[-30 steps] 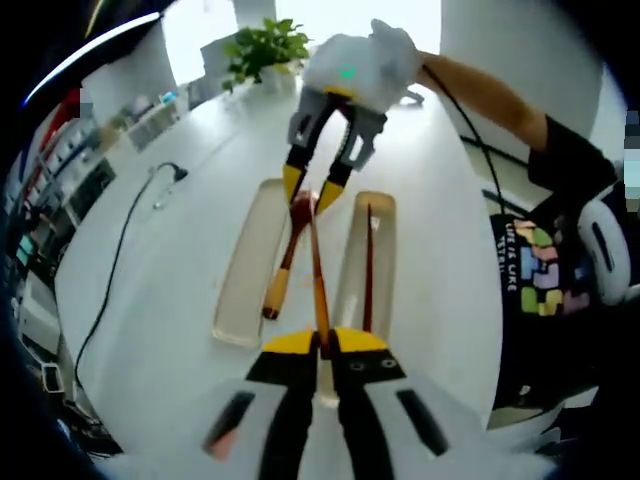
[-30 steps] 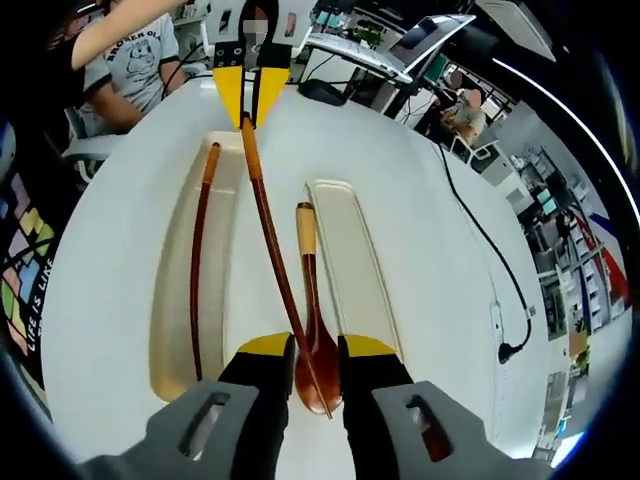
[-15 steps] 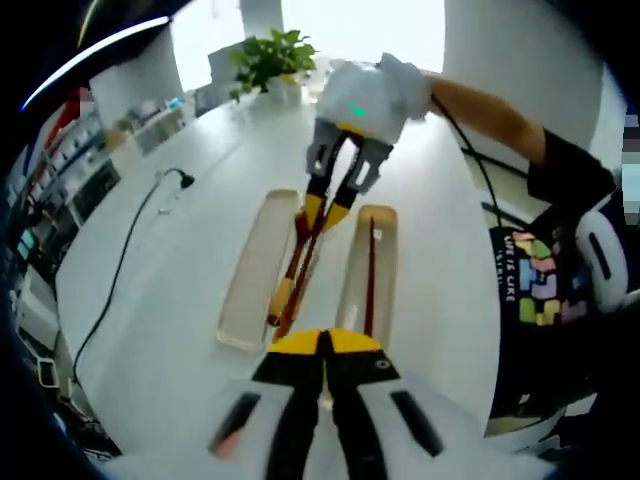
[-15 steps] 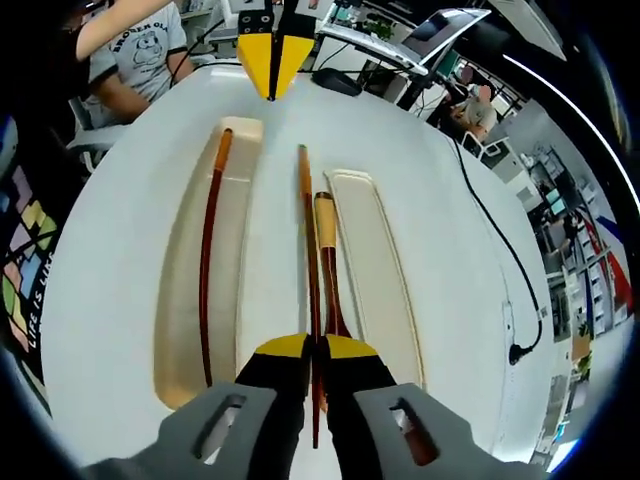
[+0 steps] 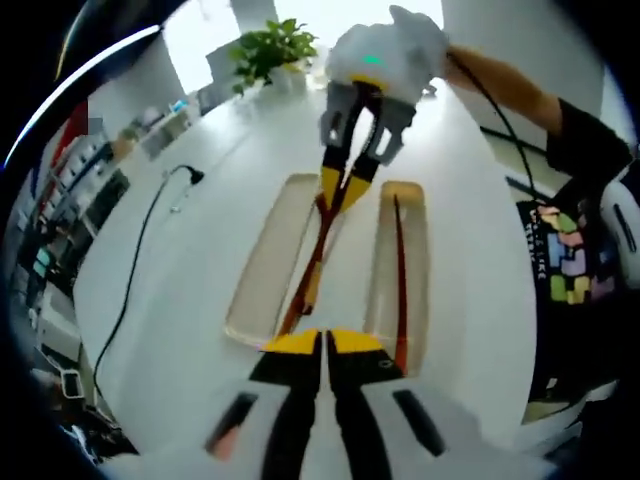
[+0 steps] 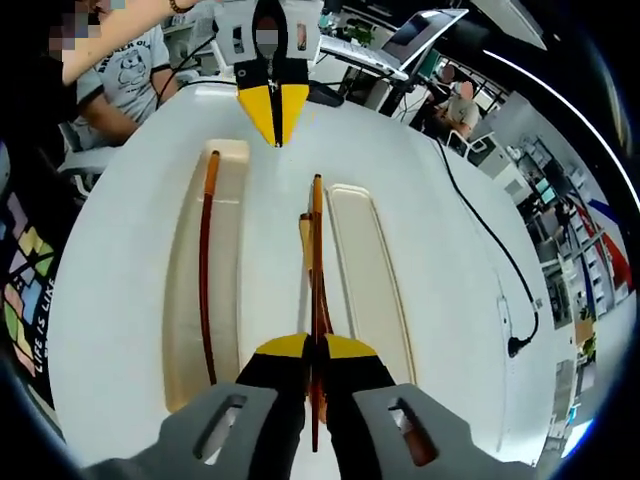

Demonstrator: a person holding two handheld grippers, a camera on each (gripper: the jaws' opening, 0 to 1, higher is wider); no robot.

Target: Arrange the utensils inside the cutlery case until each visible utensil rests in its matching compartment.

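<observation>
Two pale long trays of the cutlery case lie side by side on the white table. One tray (image 6: 185,300) (image 5: 385,290) holds a dark chopstick (image 6: 204,270) (image 5: 400,270). The other tray (image 6: 365,270) (image 5: 265,265) has nothing in it. Between them lie a second chopstick (image 6: 317,240) (image 5: 308,270) and a wooden spoon (image 6: 305,228) (image 5: 312,290). My right gripper (image 6: 313,346) (image 5: 341,190) is shut on the near end of that chopstick. The spoon's bowl is hidden under its jaws. My left gripper (image 5: 322,340) (image 6: 276,110) is shut with nothing in it, just off the chopstick's other end.
A black cable (image 5: 130,270) (image 6: 490,250) with a plug runs across the table beside the empty tray. A potted plant (image 5: 270,45) stands at the table's far end. A seated person (image 6: 130,70) is close to the table edge near the left gripper.
My left gripper let go of the chopstick's end and drew back, shut. My right gripper closed on the chopstick, which swung in line with the spoon between the trays.
</observation>
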